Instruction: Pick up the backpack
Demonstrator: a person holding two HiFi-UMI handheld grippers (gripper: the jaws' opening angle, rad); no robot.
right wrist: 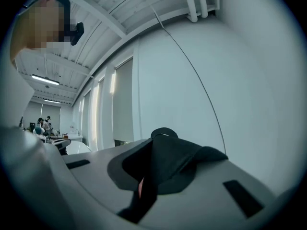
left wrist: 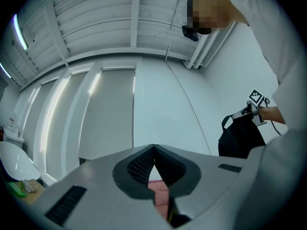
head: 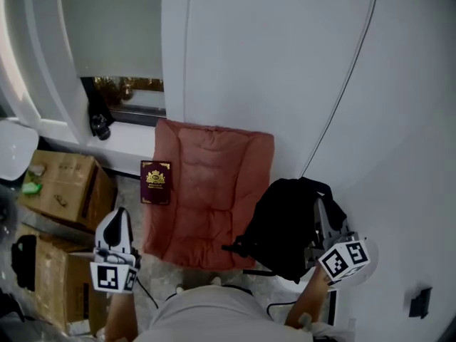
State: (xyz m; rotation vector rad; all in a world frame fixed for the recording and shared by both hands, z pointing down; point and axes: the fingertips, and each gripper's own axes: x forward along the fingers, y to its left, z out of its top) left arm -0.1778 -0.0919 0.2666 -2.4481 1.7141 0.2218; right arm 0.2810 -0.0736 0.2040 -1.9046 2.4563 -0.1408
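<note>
The black backpack (head: 283, 228) hangs off the floor beside the white wall, held by its top strap. My right gripper (head: 322, 209) is shut on that black strap (right wrist: 169, 163), which fills the space between its jaws in the right gripper view. The left gripper view shows the backpack (left wrist: 240, 137) dangling under the right gripper (left wrist: 253, 108). My left gripper (head: 118, 223) is off to the left over the floor, its jaws shut with nothing between them (left wrist: 154, 150).
A red cushion (head: 210, 191) leans against the wall in the middle, with a dark red book (head: 156, 182) at its left edge. Cardboard boxes (head: 64, 187) stand at the left. A white wall (head: 285, 70) with a thin cable rises close ahead.
</note>
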